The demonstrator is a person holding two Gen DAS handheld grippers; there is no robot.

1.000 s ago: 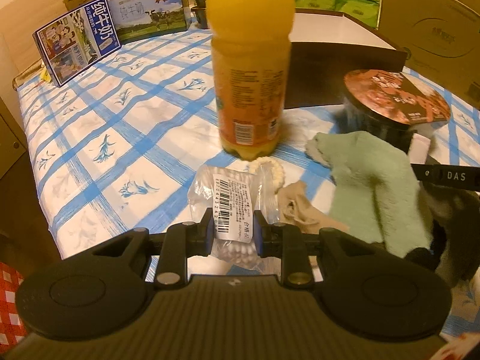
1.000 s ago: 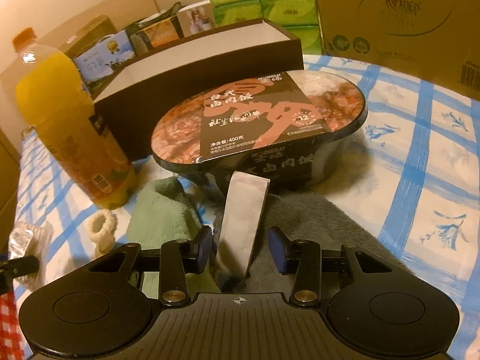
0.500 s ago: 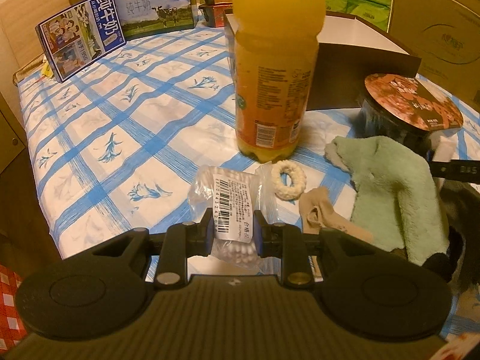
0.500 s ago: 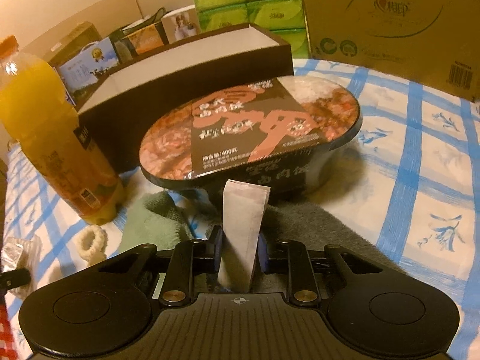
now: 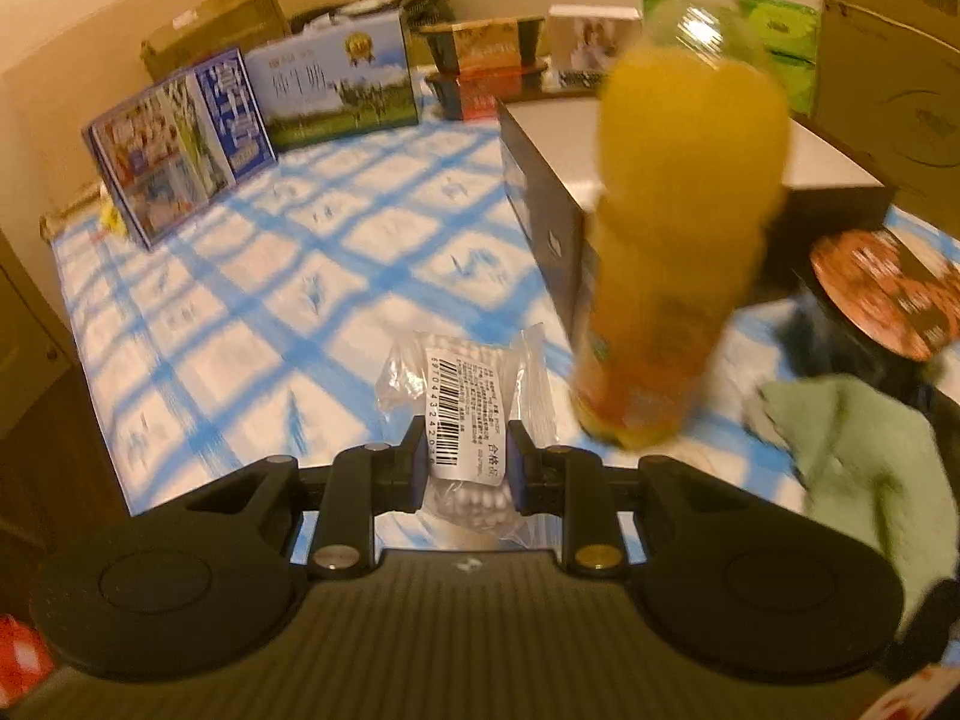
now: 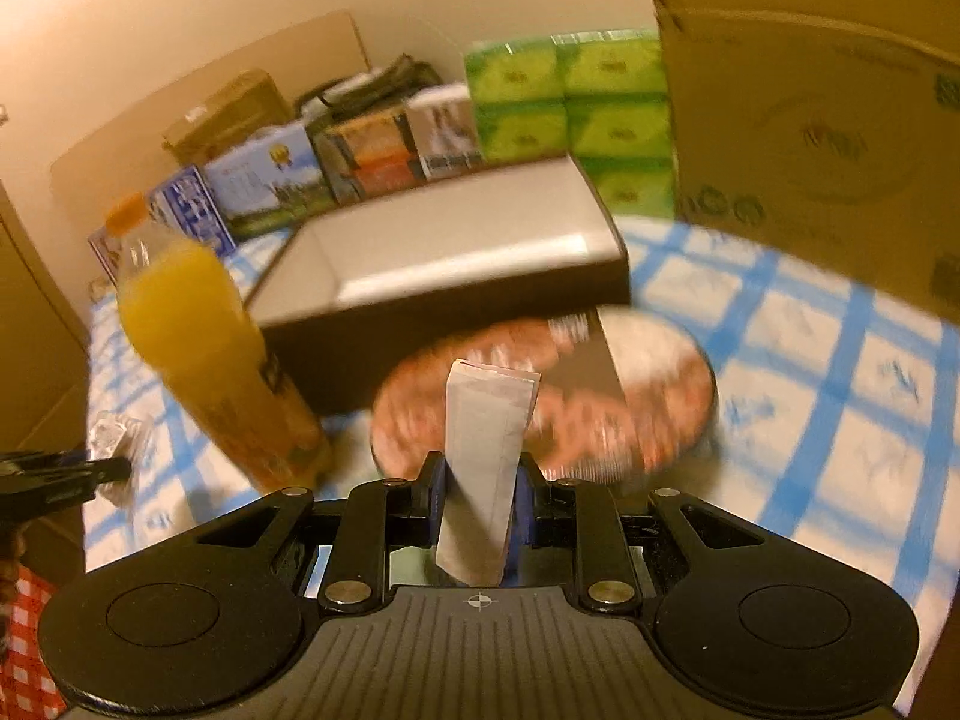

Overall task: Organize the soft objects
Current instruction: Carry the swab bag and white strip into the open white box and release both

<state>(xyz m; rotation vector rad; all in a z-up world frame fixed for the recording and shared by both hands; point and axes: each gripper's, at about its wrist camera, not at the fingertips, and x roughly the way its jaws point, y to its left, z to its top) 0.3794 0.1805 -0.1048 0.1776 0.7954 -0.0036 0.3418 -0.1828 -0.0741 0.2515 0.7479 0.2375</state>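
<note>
My left gripper (image 5: 461, 461) is shut on a clear bag of cotton swabs (image 5: 465, 402) with a barcode label, held above the blue checked tablecloth (image 5: 288, 312). My right gripper (image 6: 477, 495) is shut on a flat grey-white packet (image 6: 483, 456), held upright above the table. A green fluffy cloth (image 5: 864, 468) lies at the right in the left wrist view. An open dark box with a pale inside (image 6: 456, 252) stands behind the bowl meal. The left gripper (image 6: 60, 474) with its bag shows at the far left of the right wrist view.
An orange juice bottle (image 5: 678, 252) stands close ahead of the left gripper; it also shows in the right wrist view (image 6: 210, 360). A lidded bowl meal (image 6: 558, 396) sits under the right gripper. Milk cartons (image 5: 252, 120), green tissue packs (image 6: 570, 114) and a large cardboard box (image 6: 810, 90) line the back.
Both grippers have lifted with their loads and the views have tilted up. The right gripper closed on the packet. The ring-shaped item and the beige cloth have left the left wrist view.
</note>
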